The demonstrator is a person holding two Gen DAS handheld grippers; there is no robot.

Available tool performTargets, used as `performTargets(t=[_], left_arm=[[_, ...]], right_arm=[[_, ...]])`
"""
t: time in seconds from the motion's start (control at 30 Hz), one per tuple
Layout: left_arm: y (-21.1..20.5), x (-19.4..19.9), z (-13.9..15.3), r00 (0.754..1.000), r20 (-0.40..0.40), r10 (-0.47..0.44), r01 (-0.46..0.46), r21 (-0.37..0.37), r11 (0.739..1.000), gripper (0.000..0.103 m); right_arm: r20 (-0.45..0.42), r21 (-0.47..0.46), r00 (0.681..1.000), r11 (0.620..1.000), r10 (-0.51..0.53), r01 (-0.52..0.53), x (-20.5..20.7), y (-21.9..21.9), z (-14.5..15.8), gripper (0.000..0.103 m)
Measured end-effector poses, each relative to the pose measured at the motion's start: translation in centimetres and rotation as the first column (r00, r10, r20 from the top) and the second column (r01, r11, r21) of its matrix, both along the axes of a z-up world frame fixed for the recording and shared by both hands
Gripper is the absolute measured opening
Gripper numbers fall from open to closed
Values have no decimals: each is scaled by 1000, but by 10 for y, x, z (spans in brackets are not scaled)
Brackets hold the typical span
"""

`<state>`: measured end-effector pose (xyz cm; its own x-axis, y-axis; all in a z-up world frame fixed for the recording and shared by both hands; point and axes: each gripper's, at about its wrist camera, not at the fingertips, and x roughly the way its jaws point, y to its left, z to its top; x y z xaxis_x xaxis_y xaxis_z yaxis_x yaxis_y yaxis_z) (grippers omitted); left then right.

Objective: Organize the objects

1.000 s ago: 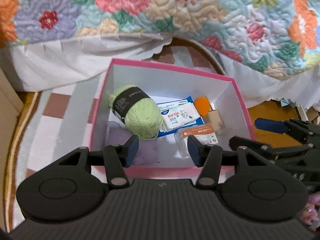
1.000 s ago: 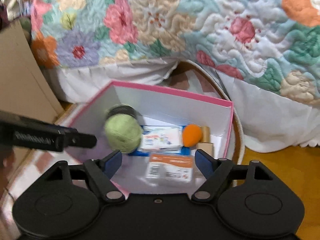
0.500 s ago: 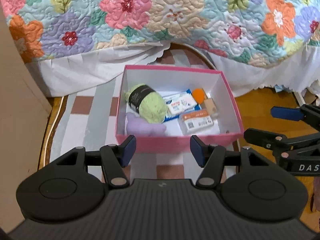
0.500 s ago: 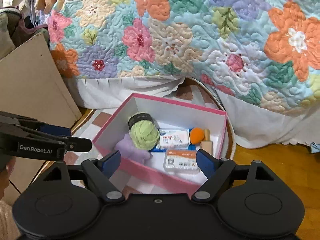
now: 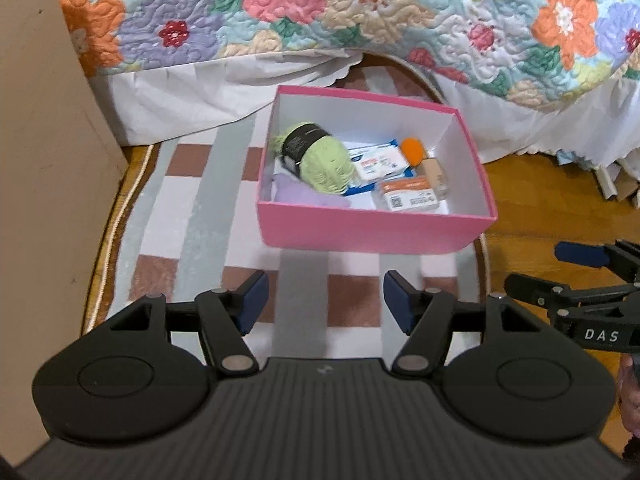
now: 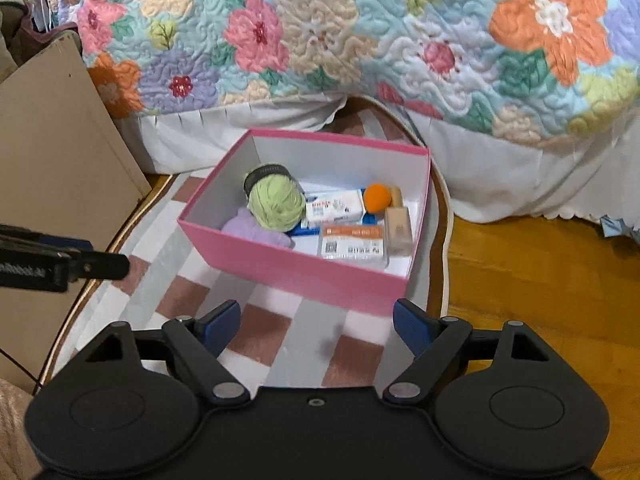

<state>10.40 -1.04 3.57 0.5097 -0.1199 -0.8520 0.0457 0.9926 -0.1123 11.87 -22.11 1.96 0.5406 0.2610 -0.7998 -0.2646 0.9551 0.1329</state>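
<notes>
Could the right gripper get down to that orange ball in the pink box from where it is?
Probably yes. The right gripper is open and empty, the pink box has no lid, and the orange ball lies uncovered near the far wall, though packed close to neighbouring items.

The box [image 5: 372, 232] is pink outside and white inside; in it lie a pale green yarn ball [image 5: 326, 162] with a black band, a lilac soft thing [image 6: 256, 232], an orange ball [image 6: 377, 197] and a white packet [image 5: 380, 162] edged in blue. The rug [image 5: 208, 216] is checked grey, white and brown, and the quilt [image 6: 360, 40] has pink, orange and purple flowers on pale blue
</notes>
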Motion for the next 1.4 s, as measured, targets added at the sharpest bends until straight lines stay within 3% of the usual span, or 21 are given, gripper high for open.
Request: performTargets(t=[0.23, 0.37, 0.7, 1.4], left_arm=[[7, -6, -16, 999, -38, 15, -14, 7, 1000, 63], [9, -9, -22, 998, -60, 20, -19, 24, 1000, 64], [9, -17, -22, 999, -49, 7, -7, 12, 1000, 99], [15, -23, -20, 993, -98, 59, -54, 53, 997, 99]], right_arm=[[-58, -7, 998, 1000, -18, 18, -14, 4, -20, 88], [-83, 5, 996, 1000, -29, 29, -17, 3, -20, 98], [-48, -50, 998, 998, -33, 31, -24, 11, -4, 103], [-122, -104, 987, 990, -108, 95, -20, 7, -6, 103]])
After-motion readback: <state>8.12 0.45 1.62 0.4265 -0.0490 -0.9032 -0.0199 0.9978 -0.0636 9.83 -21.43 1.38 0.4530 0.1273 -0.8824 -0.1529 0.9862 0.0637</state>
